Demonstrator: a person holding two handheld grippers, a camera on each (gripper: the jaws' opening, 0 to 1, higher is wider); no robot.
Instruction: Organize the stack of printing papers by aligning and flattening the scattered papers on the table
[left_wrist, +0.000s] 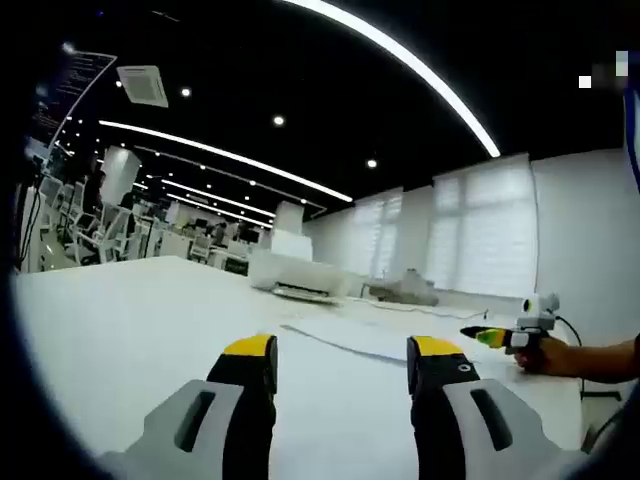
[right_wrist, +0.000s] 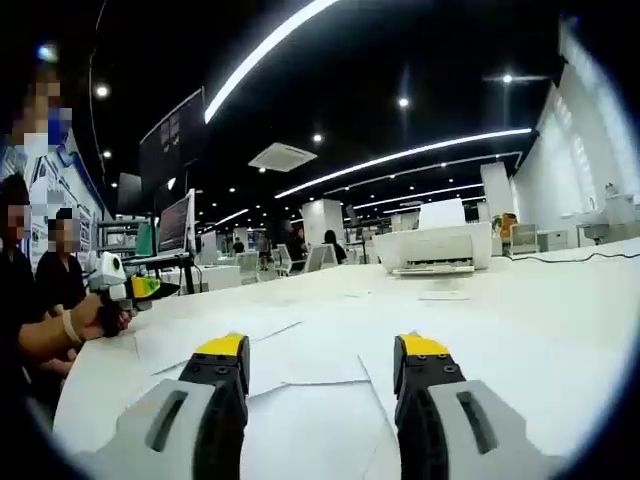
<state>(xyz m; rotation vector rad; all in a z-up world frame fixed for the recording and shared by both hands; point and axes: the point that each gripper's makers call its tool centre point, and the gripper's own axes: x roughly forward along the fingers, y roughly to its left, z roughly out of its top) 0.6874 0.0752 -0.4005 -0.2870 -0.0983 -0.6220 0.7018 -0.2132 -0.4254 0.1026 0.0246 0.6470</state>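
Left gripper (left_wrist: 342, 362): jaws parallel and well apart, nothing between them, hovering over bare white table (left_wrist: 130, 320). Wide open surface ahead and to its left; table's far edge runs in front of rows of office desks and chairs.

Right gripper (right_wrist: 320, 362): jaws equally wide apart, holding nothing, poised just above the papers (right_wrist: 300, 355).

Papers: several white sheets lie flat but fanned out and overlapping, edges misaligned, corners sticking out at differing angles. In the right gripper view at least three separate sheets can be made out; exact count cannot be told. One small sheet (right_wrist: 444, 295) lies apart, near the printer (right_wrist: 436, 247). In the left gripper view the spread shows as a thin low layer (left_wrist: 345, 335) mid-table, ahead of the jaws.

One white printer sits beyond the papers, toward the far edge (left_wrist: 297, 272). A cable (right_wrist: 570, 258) trails across the table beside it.

Each view catches the opposite gripper held in a hand (left_wrist: 545, 355) at the table side (right_wrist: 105, 318).

No readable labels or brands; a wall screen's text is too blurred.
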